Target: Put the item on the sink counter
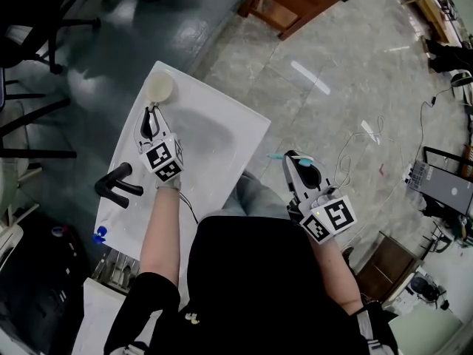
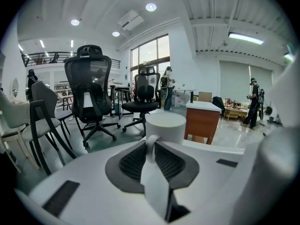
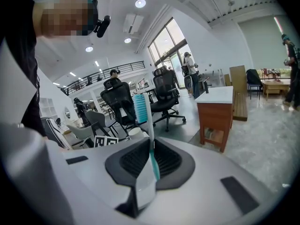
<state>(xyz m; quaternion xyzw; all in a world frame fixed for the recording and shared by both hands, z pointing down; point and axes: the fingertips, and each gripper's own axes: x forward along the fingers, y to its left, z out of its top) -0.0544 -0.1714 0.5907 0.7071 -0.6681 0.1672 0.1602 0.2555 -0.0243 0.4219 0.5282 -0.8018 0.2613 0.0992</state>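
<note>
Pinching a white cup's (image 2: pixel 165 125) handle, the left gripper (image 1: pixel 151 111) held it at the far corner of the white bench (image 1: pixel 247 128), beyond the basin (image 1: pixel 199 135) and black tap (image 1: pixel 118 183). The right gripper (image 1: pixel 293 156), off the bench, was clamped on a teal toothbrush (image 3: pixel 140 109). Chairs (image 2: pixel 89 78) stood on dark floor (image 1: pixel 111 28); a wooden cabinet (image 1: pixel 292 2) stood on pale tiles (image 1: pixel 332 87).

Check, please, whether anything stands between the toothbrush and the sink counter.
Nothing visible does: the toothbrush in the right hand-held gripper hangs beside the sink counter, with only floor between.
</note>
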